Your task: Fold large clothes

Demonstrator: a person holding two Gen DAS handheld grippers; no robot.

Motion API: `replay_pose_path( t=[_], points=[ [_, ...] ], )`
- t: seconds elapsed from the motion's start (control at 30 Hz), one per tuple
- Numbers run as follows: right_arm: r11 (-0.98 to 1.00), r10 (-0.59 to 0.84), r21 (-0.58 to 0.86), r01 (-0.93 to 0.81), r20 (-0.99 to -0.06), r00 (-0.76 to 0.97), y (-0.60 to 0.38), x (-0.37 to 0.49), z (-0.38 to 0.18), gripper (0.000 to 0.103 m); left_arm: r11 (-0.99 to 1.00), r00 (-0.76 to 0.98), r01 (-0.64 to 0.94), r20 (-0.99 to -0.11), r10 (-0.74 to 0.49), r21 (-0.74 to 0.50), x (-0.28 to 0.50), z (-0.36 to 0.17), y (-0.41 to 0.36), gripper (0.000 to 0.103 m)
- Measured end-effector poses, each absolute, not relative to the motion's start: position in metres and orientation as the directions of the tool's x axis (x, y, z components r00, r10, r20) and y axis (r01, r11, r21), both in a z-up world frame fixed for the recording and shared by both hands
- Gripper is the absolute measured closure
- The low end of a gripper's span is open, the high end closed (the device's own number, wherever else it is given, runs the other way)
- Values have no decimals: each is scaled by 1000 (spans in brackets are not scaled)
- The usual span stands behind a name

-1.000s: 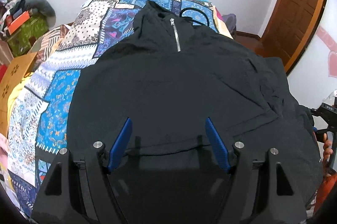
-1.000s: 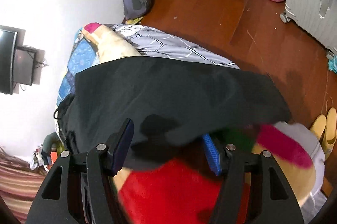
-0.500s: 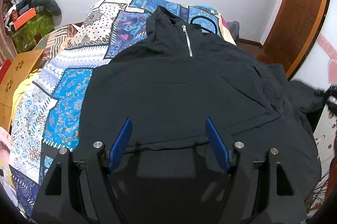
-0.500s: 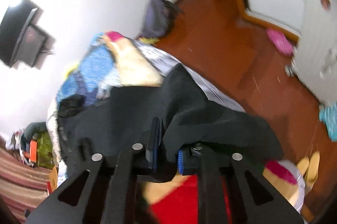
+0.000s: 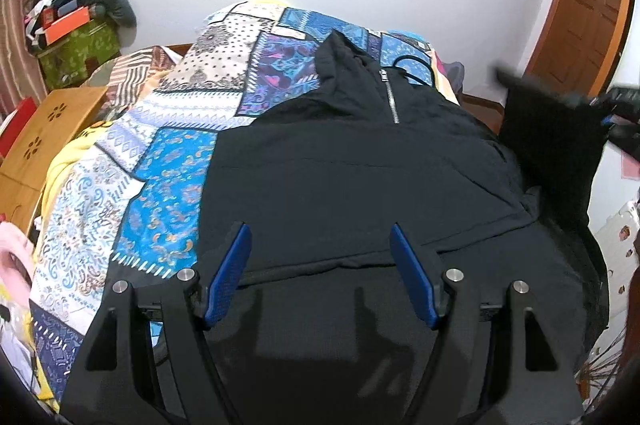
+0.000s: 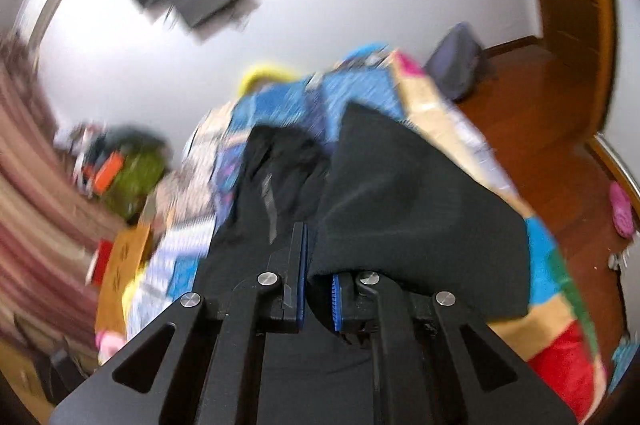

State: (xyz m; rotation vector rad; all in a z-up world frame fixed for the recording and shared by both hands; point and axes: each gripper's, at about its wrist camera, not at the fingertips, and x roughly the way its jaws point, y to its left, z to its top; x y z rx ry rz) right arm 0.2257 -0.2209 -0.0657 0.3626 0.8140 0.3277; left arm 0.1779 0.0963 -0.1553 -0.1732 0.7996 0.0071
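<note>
Bed with a patchwork quilt [image 5: 168,161]; black zip-neck pullover [image 5: 360,177] spread flat across it. Since a second ago my right hand-held gripper [image 6: 318,265] has clamped onto its soft sleeve and lifted it. My left hand-held gripper [image 5: 320,245] hovers, fingers apart, empty.

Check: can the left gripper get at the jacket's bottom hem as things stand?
Probably yes. The left gripper is open, and the jacket hem runs right between its fingers, nothing covering it. The right gripper, shut on the sleeve, is off to the side.
</note>
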Motion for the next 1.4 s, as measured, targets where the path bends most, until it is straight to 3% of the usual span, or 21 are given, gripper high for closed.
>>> replay_pose_path(
  t=[0.2,0.37,0.53,0.7,0.9,1.0,1.13,1.4],
  points=[
    [906,423,377,-193,-793,438,-164,235,-141,90,983,688,-96,-724,-50,-159,169,-158,108,32],
    [933,358,302,-198,-848,390,-151,226,-161,84,983,680,-97,-731,-50,-157,167,-161,106,32],
    [902,425,364,-232,-839,340,-160,217,-147,57,986,681,-81,-730,-52,-146,170,-159,96,32],
    [899,423,324,-294,-816,393,-162,201,-122,56,989,691,-56,-721,-61,-137,174,-152,83,32],
    [904,427,371,-213,-749,506,-201,197,-99,56,992,695,-26,-716,-68,-119,181,-146,65,32],
    [902,409,410,-134,-718,563,-230,201,-95,47,993,696,-15,-715,-71,-114,184,-145,58,32],
    [892,364,453,-2,-715,596,-268,207,-105,43,994,692,-4,-718,-79,-113,190,-148,50,32],
    [789,429,582,197,-752,500,-300,228,-172,43,993,670,11,-736,-95,-119,200,-158,38,32]
  ],
)
